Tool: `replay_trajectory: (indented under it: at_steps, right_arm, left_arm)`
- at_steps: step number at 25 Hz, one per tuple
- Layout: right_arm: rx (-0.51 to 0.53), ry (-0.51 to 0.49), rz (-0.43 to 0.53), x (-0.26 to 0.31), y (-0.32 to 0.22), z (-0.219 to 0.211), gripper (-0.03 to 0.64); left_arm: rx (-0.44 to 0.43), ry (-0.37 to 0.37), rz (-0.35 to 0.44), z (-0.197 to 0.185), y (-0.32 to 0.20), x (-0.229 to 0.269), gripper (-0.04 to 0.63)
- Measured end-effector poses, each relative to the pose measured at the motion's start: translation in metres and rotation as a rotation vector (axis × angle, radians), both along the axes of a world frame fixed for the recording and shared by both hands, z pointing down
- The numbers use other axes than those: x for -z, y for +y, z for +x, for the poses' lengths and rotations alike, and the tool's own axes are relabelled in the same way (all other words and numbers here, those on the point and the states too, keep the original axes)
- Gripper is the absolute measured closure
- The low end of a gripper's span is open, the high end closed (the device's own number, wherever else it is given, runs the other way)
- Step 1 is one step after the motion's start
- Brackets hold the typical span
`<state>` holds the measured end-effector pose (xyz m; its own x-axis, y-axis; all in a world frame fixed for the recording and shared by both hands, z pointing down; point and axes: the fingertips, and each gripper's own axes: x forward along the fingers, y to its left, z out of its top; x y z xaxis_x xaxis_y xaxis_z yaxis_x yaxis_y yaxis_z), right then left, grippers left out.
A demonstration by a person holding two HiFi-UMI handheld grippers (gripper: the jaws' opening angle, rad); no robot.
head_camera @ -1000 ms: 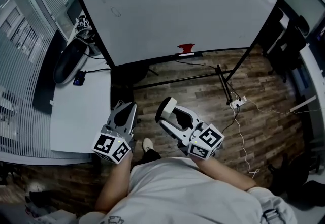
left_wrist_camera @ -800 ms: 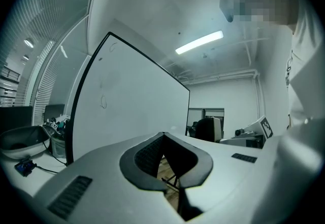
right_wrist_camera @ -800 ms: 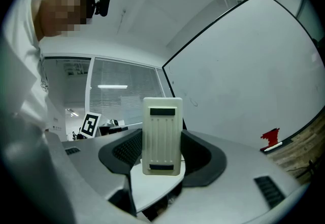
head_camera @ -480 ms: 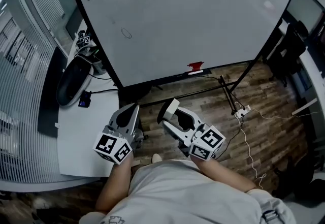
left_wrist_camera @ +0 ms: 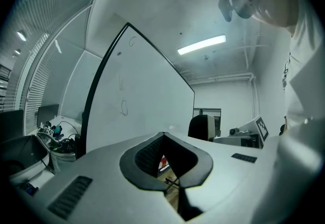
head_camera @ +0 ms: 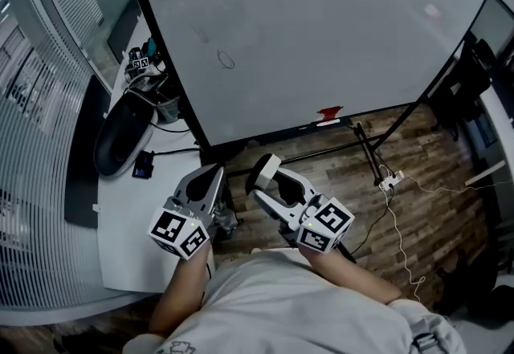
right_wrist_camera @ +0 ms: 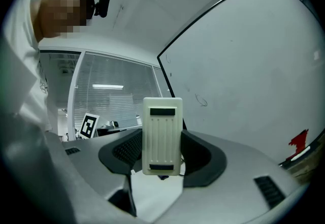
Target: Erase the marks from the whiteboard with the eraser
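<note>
The whiteboard [head_camera: 321, 31] has slid right in the head view, its oval mark [head_camera: 226, 61] lower. The right gripper [head_camera: 259, 182] clamps the cream eraser [right_wrist_camera: 162, 134] upright, clear of the board. The left gripper [head_camera: 212, 174] has its jaws closed on nothing.

Dim and bluish-cool all over, lit from above by a ceiling strip light [left_wrist_camera: 201, 45]. Faint glare at the upper right of the whiteboard [head_camera: 321, 31]. Strongly bent by fisheye with black corners in both gripper views; sharp on the eraser [right_wrist_camera: 162, 135], soft at the nearest edges.
</note>
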<state>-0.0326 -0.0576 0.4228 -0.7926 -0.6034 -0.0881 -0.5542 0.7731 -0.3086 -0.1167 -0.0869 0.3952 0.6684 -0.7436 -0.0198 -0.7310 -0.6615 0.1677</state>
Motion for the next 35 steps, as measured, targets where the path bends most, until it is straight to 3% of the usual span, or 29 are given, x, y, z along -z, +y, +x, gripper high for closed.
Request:
replay_trajectory:
  at_steps: [12,22,29,35]
  right_arm:
    - [0.03,-0.006,-0.048,-0.014,-0.056,-0.008,0.382]
    - [0.098,0.013,0.015,0.002,-0.13,0.006,0.382]
    - [0.15,0.144,0.179,0.033,-0.179,0.021,0.382]
    - [0.175,0.205,0.477,0.098,-0.199,0.022,0.382]
  left_arm:
    - [0.021,0.004,-0.031,-0.006,-0.05,-0.013,0.588]
    - [0.101,-0.032,-0.011,0.008,-0.115,-0.006,0.588]
    - [0.155,-0.038,-0.009,0.024,-0.154,-0.001,0.588]
    - [0.208,-0.03,0.002,0.027,-0.177,0.003,0.588]
